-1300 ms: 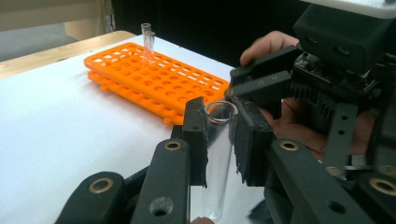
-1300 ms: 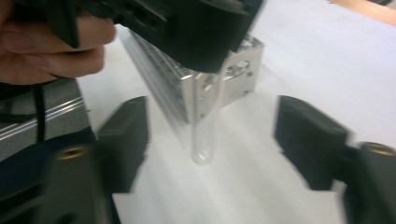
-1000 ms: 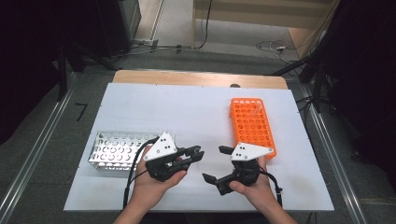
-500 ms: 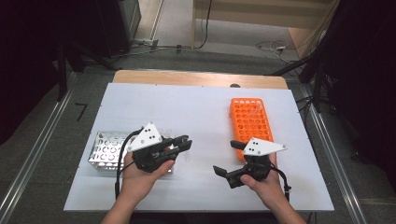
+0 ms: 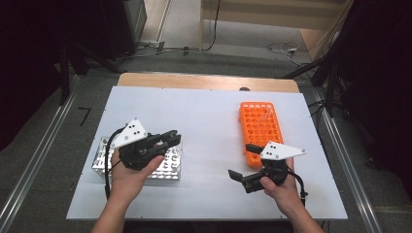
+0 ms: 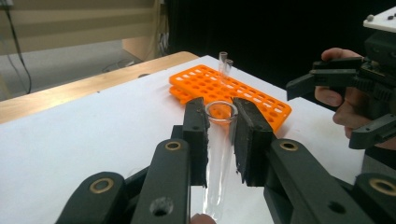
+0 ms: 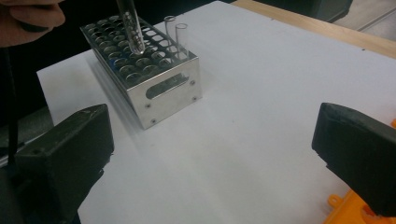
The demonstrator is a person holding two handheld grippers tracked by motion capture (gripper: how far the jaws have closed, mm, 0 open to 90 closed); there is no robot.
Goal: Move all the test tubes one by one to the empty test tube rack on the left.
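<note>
The steel rack (image 5: 167, 167) sits at the near left of the white table (image 5: 209, 111), partly under the left hand. In the right gripper view it (image 7: 159, 88) holds two clear tubes (image 7: 180, 39) standing upright in holes at one end; the other holes seen there look empty. The orange rack (image 5: 260, 126) lies at the right of the table, well apart from the steel one. In the left gripper view two tubes (image 6: 224, 65) stand upright near its (image 6: 219, 86) far end, and its other holes look empty.

The left gripper (image 5: 167, 141) hangs above the steel rack with its jaws clamped on a glass tube (image 6: 218, 154), rim between the pads. In the right gripper view that tube (image 7: 130, 25) hangs with its round bottom just above the rack's holes, touching nothing.

The right gripper (image 5: 243, 162) is held just at the near end of the orange rack, its jaws spread wide with nothing between them. Open white tabletop lies between the two racks. Beyond the table's far edge a wooden strip (image 5: 209, 81) shows, then grey floor with cables (image 5: 282, 48)
</note>
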